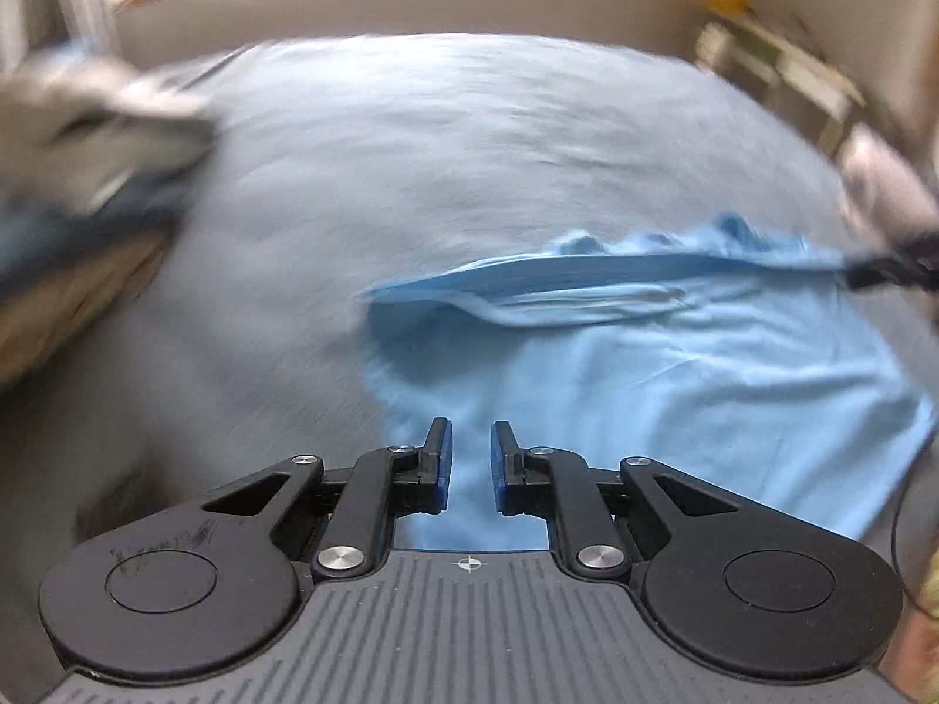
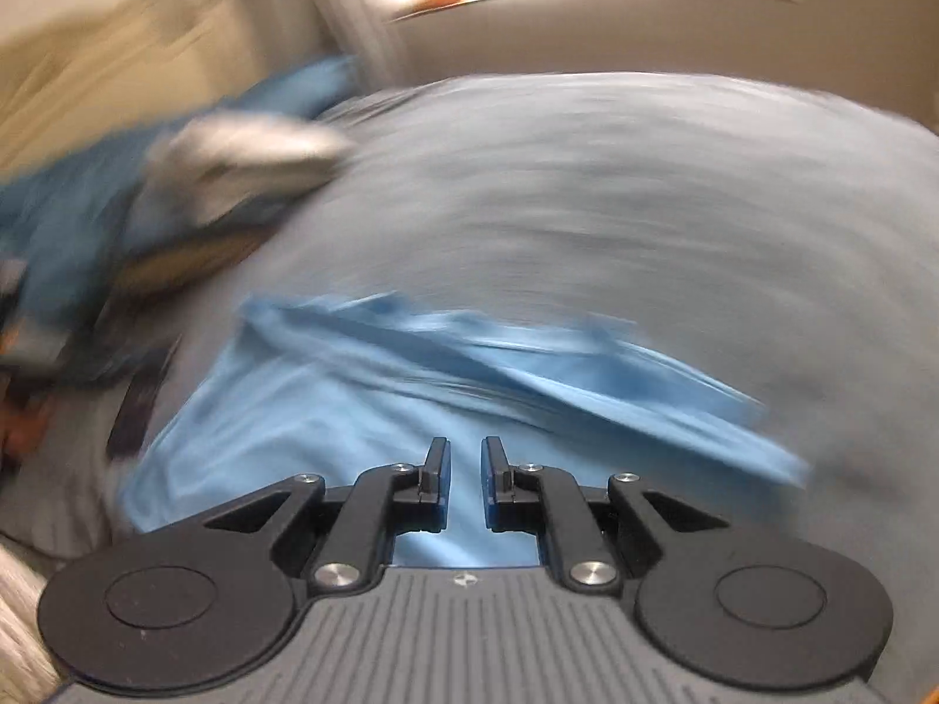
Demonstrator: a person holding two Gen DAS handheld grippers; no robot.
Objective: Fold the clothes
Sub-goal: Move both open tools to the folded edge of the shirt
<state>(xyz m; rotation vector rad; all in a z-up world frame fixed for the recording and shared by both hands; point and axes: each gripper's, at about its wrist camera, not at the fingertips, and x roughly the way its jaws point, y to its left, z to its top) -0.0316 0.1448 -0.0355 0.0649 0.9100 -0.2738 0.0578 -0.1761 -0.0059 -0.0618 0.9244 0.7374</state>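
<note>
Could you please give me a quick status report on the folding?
Left gripper open, empty. Right gripper open, empty. Light blue garment on the bed, top edge folded over. Pile of other clothes off to the left, clear of it.

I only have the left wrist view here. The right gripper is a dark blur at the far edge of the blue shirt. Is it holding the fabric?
Observer: No. The right wrist view shows the right gripper with its jaws slightly apart and nothing between them. The blue shirt lies below.
Operator: I see a dark smudge on the bed left of the shirt. What is it?
Observer: A long, flat, dark object on the sheet, just off the shirt's edge. It is too blurred to name.
Operator: And the end of the folded flap?
Observer: The flap ends loose on the sheet, with no gripper on it.
</note>
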